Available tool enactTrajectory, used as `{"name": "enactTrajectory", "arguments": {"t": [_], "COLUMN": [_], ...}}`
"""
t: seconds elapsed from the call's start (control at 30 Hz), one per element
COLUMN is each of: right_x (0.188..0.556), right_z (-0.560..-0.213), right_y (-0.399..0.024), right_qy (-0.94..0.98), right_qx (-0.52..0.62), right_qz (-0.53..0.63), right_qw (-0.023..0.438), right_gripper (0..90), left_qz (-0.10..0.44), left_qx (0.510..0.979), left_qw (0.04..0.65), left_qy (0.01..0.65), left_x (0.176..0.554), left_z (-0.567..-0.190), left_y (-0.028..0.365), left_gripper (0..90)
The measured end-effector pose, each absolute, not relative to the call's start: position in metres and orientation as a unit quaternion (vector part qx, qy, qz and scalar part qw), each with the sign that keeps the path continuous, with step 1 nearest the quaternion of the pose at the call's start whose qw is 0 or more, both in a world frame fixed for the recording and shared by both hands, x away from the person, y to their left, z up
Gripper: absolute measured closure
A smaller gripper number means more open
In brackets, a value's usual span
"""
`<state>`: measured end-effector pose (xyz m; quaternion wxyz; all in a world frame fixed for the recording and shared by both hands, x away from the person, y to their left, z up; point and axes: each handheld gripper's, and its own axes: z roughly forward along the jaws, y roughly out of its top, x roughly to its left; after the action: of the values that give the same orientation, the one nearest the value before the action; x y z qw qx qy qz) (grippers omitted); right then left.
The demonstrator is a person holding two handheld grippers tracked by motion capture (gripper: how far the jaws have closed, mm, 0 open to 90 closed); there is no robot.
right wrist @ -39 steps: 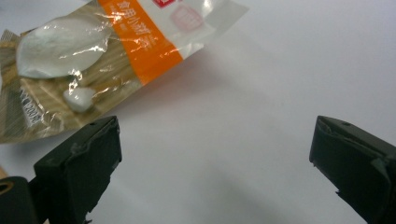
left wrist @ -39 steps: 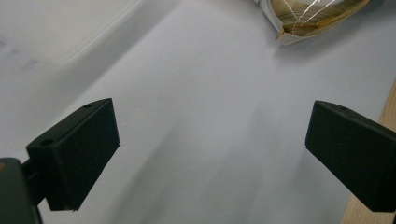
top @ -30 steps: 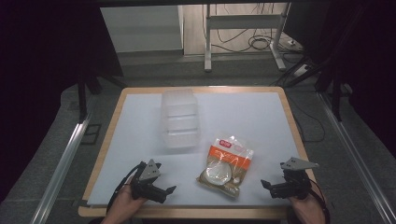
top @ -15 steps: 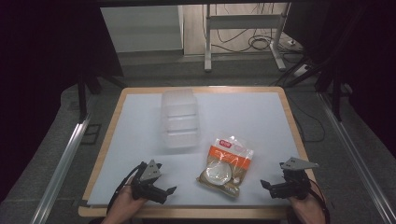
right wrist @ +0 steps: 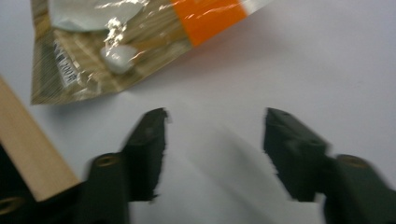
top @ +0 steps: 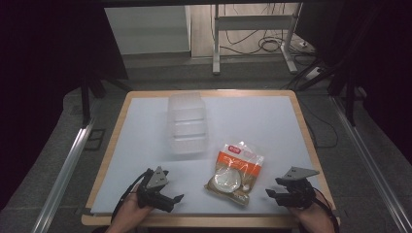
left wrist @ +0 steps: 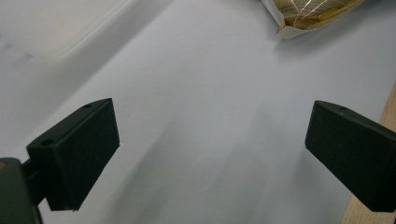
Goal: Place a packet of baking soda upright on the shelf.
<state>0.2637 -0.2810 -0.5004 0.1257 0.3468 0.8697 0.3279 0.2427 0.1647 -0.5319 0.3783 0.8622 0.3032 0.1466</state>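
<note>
Counter (top: 145,141): white surface, wooden rim.
Clear plastic container (top: 187,122): lying at centre-left, toward the far edge.
Snack bag (top: 234,166), orange and clear: lying flat at near centre, between the two grippers, touching neither.
Left gripper (top: 167,200): resting at the near-left edge, jaws standing wide apart, gripping nothing.
Right gripper (top: 276,193): hovering at the near-right corner, jaws parted and empty, pointing toward the bag.
</note>
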Motion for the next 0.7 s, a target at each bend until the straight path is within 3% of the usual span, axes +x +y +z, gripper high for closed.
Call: {"name": "enactTrajectory", "arguments": {"t": [0.07, 0.1, 0.13, 0.17, 0.2, 0.3, 0.47, 0.7], "right_x": [0.263, 0.263, 0.262, 0.262, 0.261, 0.259, 0.256, 0.254], "right_z": [-0.499, -0.499, -0.497, -0.497, -0.498, -0.499, -0.502, -0.503], "right_y": [-0.279, -0.279, -0.275, -0.275, -0.270, -0.259, -0.246, -0.232], "right_qy": [0.872, 0.872, 0.876, 0.876, 0.882, 0.892, 0.905, 0.908], "right_qx": [0.341, 0.341, 0.328, 0.328, 0.314, 0.292, 0.269, 0.253], "right_qz": [0.331, 0.331, 0.342, 0.342, 0.343, 0.340, 0.327, 0.327], "right_qw": [0.114, 0.114, 0.095, 0.095, 0.077, 0.055, 0.045, 0.069], "right_gripper": [56.6, 56.6, 66.0, 66.0, 75.7, 83.1, 87.1, 88.5], "left_qz": [0.147, 0.147, 0.147, 0.147, 0.147, 0.147, 0.147, 0.147], "left_qx": [0.863, 0.863, 0.863, 0.863, 0.863, 0.864, 0.865, 0.866], "left_qw": [0.378, 0.377, 0.377, 0.377, 0.377, 0.376, 0.375, 0.373], "left_qy": [0.302, 0.301, 0.301, 0.301, 0.301, 0.301, 0.299, 0.297], "left_x": [0.243, 0.242, 0.242, 0.242, 0.242, 0.242, 0.242, 0.242], "left_z": [-0.532, -0.532, -0.532, -0.532, -0.532, -0.532, -0.532, -0.533], "left_y": [0.164, 0.164, 0.164, 0.164, 0.164, 0.163, 0.163, 0.162], "left_gripper": [3.2, 3.2, 3.3, 3.3, 3.3, 3.5, 3.6, 3.7]}}
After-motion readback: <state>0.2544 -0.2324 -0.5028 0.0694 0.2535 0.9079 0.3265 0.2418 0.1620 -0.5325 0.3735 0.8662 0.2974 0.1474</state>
